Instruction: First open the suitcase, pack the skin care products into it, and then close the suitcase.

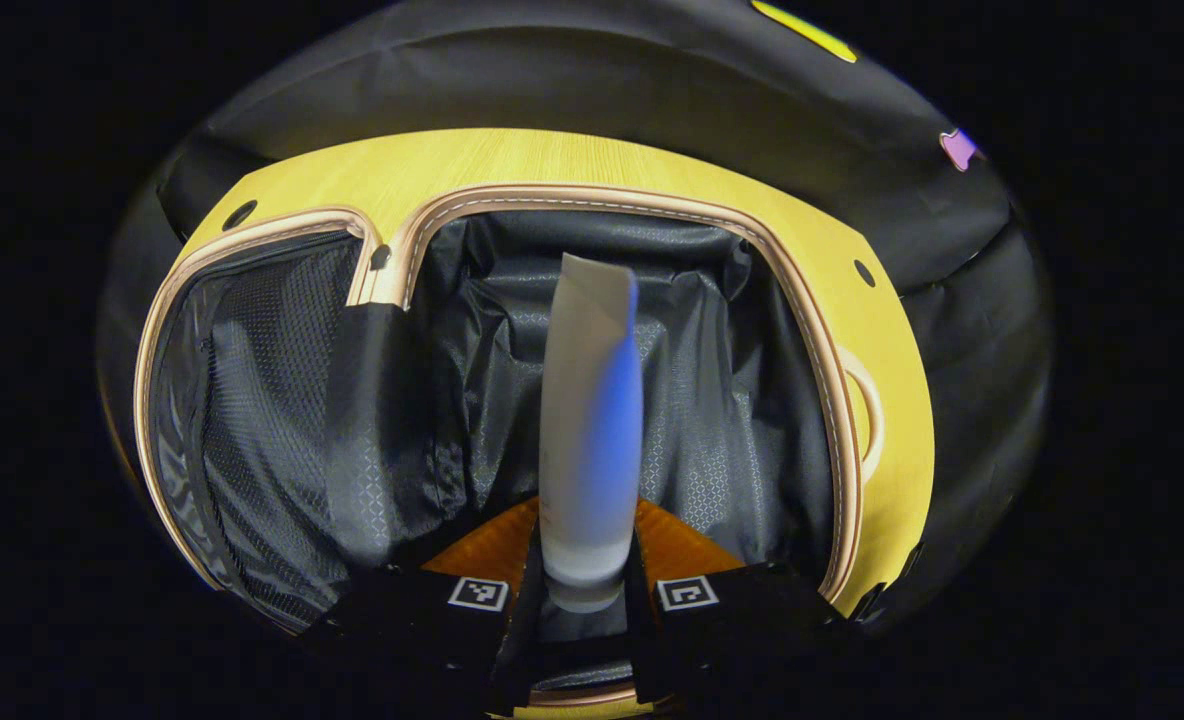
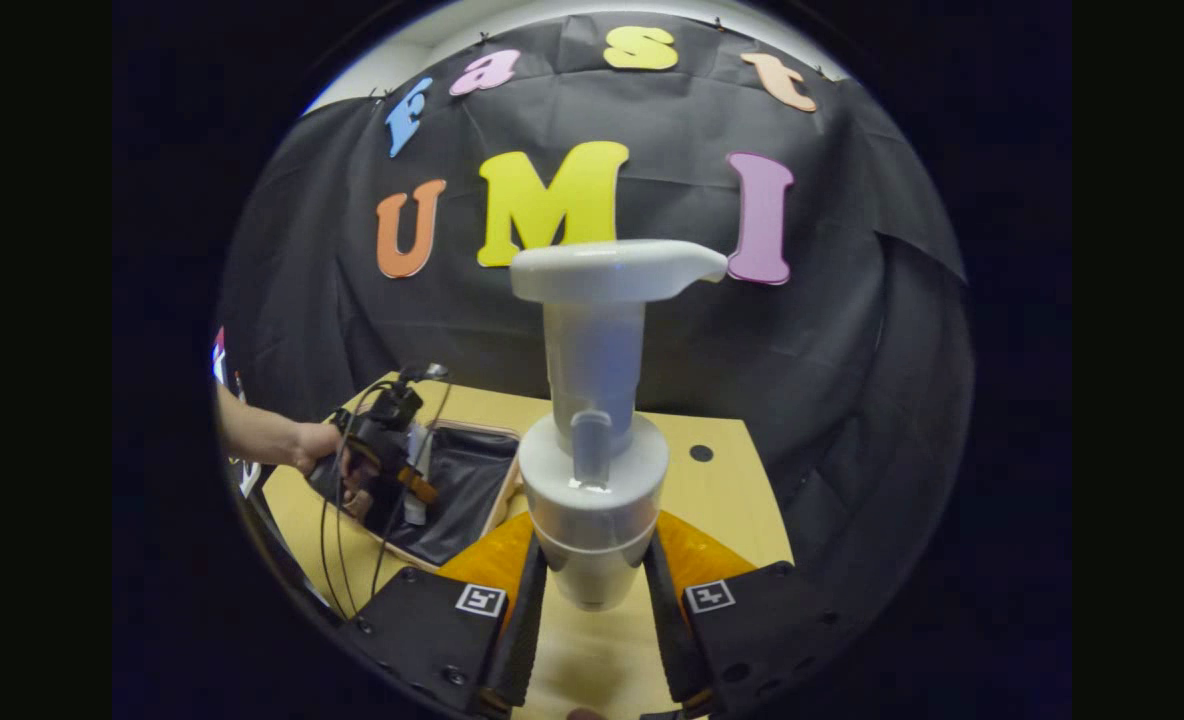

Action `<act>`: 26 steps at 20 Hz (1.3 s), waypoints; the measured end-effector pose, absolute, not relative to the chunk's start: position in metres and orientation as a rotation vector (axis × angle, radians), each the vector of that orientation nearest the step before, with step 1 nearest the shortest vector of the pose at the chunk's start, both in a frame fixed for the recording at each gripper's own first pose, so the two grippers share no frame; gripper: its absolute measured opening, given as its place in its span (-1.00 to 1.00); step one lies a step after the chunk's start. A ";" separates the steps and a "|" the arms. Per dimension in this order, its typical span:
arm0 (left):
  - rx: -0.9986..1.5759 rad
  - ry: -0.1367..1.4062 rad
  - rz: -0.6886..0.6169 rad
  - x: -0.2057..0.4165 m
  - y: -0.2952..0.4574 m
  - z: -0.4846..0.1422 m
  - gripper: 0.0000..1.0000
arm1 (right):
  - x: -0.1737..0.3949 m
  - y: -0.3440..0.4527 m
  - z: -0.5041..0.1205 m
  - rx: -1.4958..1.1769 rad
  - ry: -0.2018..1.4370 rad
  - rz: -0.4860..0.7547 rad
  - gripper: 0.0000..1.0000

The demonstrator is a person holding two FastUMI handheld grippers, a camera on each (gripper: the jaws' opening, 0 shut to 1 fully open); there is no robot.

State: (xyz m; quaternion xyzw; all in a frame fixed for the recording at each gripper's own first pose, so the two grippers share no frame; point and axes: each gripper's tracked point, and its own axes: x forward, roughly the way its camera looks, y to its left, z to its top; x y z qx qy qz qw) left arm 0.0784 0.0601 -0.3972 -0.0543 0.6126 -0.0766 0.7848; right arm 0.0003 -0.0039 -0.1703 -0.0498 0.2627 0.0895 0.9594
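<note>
While the left gripper (image 1: pixel 584 600) clamps the white-and-blue tube (image 1: pixel 590 420), long axis toward 12 o'clock over the open black-lined suitcase (image 1: pixel 712 400), the right gripper (image 2: pixel 594 600) clamps the white pump bottle (image 2: pixel 592 470), suitcase probably at its 10 o'clock.

Dim booth, fisheye bending my edges; my tube (image 1: pixel 589 430) smears with blur, the pump bottle (image 2: pixel 594 440) stays sharp, evenly lit.

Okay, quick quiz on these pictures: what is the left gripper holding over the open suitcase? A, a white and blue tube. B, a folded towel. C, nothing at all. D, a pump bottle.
A: in the left gripper view, the left gripper fingers press on both sides of a white and blue tube above the open suitcase and its dark lining; the pump bottle sits in the right gripper.
</note>
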 end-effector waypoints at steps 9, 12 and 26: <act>-0.133 1.317 -0.166 0.066 0.059 -0.375 0.07 | 0.036 0.112 -0.209 -0.121 0.666 0.423 -0.04; -0.175 1.099 -0.170 0.065 0.071 -0.320 0.34 | 0.049 0.140 -0.222 -0.113 0.708 0.479 -0.05; -0.273 0.771 0.134 -0.101 0.219 -0.227 0.82 | 0.083 0.211 -0.399 0.057 1.259 0.372 -0.14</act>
